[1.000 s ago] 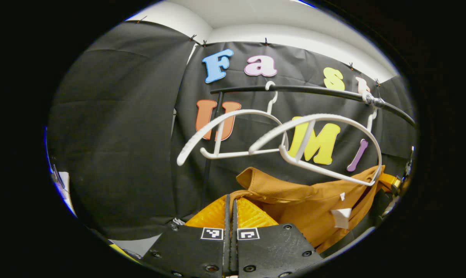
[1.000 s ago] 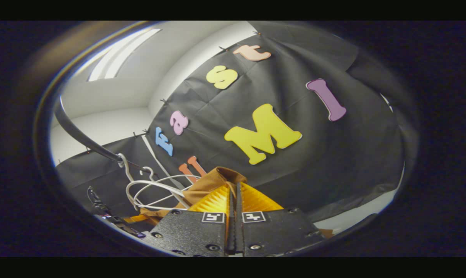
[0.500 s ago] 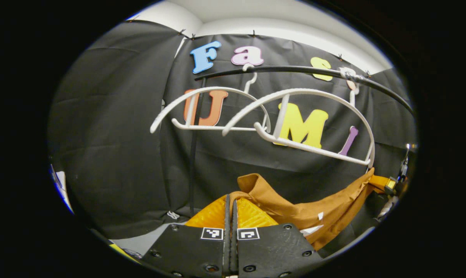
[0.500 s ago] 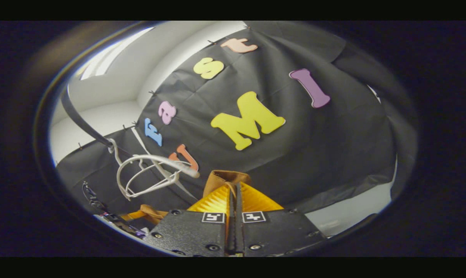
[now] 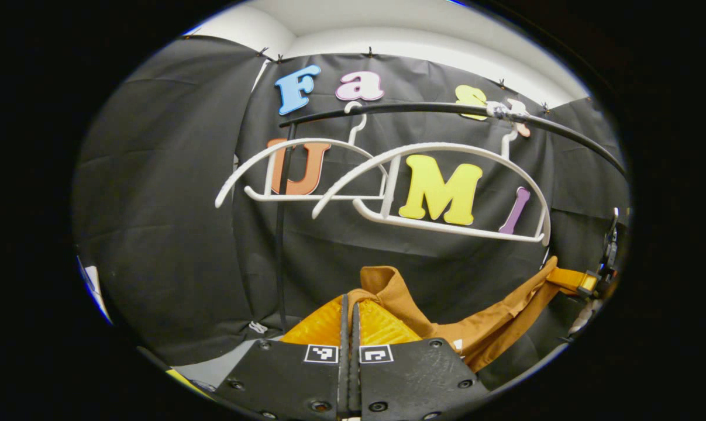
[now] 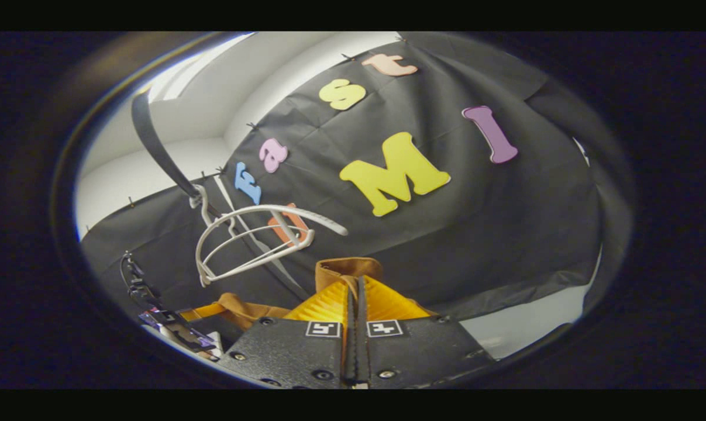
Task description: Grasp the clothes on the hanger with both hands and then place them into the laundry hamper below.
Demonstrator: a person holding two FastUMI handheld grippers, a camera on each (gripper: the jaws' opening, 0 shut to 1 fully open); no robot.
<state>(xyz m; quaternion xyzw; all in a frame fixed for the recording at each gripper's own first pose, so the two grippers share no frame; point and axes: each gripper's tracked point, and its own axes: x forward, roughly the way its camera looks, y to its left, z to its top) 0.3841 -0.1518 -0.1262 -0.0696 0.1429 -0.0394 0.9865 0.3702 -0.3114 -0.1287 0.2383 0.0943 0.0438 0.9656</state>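
A: Where is the garment?

B: The brown garment (image 5: 475,327) hangs stretched between your two grippers, below the two white hangers (image 5: 434,193) and clear of them. In the left gripper view it runs from your left gripper (image 5: 348,313) up and across to the right edge, where your right gripper (image 5: 589,283) holds its far end.

A: And what are my grippers doing?

B: Your left gripper's fingers are pressed together with a fold of the cloth pinched between them. In the right gripper view, your right gripper (image 6: 355,295) is likewise closed tight on a bunched corner of the garment (image 6: 347,270), and the rest of the cloth (image 6: 241,307) trails off to the lower left toward the other gripper (image 6: 177,333).

A: What's around it?

B: Both hangers hang bare from a dark rail (image 5: 446,111) that crosses in front of the black cloth wall (image 5: 171,204). In the right gripper view the hangers (image 6: 253,240) sit left of the gripper, hooked on the same rail (image 6: 159,152). A pale wall (image 6: 200,117) shows above the cloth. The hamper I can't make out.
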